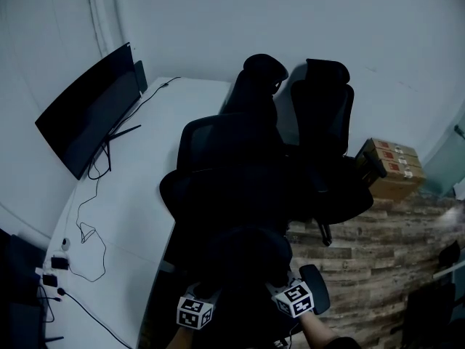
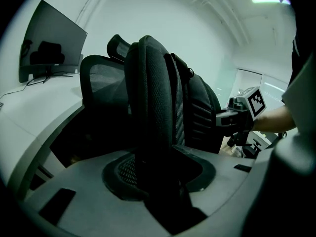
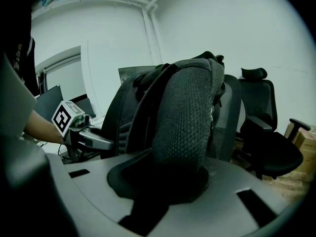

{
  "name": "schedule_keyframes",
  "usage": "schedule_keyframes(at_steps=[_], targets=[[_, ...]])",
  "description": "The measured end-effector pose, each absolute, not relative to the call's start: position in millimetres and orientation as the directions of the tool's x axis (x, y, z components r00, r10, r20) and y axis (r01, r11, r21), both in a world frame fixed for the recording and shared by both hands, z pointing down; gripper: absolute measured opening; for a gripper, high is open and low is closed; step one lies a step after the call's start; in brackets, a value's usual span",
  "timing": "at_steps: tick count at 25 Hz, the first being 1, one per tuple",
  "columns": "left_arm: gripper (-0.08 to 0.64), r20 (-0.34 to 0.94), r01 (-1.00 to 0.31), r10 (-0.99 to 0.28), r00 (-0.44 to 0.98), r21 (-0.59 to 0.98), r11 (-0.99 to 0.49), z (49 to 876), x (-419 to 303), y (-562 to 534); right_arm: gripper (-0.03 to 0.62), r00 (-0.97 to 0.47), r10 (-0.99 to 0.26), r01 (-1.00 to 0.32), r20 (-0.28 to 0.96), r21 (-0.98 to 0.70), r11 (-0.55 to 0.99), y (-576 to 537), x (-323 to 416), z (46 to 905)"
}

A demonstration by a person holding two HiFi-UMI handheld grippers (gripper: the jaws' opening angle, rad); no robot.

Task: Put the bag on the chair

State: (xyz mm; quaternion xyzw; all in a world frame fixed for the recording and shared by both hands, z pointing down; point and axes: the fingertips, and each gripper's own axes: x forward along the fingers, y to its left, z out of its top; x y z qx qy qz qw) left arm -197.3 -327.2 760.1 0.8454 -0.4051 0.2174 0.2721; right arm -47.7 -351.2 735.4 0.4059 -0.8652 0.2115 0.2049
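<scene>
Backpack (image 1: 243, 257) is at 6 o'clock in the head view, black, hanging upright between both claws, just in front of the near office chair (image 1: 218, 158). Too dark there to tell whether its bottom touches the seat.

Left claw (image 2: 160, 174): jaws partly closed, clamped on a padded mesh shoulder strap (image 2: 150, 93) that rises straight out of the gap. Pack body sits at 2 o'clock of that strap, chair's mesh back at 10 o'clock behind it.

Right claw (image 3: 170, 181): jaws narrow, pinching the other shoulder strap (image 3: 190, 112), thick knit padding filling the gap. Left claw's marker cube shows at 9 o'clock in the right gripper view, a hand on it.

Second office chair (image 1: 327, 137) stands at 1 o'clock in the head view, touching or just beside the near one. White table (image 1: 145, 195) runs along 9 to 11 o'clock with a dark monitor (image 1: 87, 111) and loose cables on it. Cardboard boxes (image 1: 391, 167) sit at 3 o'clock on the wood-pattern floor (image 1: 378, 246).
</scene>
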Motion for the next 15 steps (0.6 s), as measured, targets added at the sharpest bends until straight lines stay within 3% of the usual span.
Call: schedule_keyframes(at_steps=[15], targets=[[0.202, 0.633, -0.836, -0.566, 0.528, 0.270, -0.478, 814, -209, -361, 0.117, -0.550, -0.591, -0.809, 0.590, -0.201, 0.553, -388, -52, 799]])
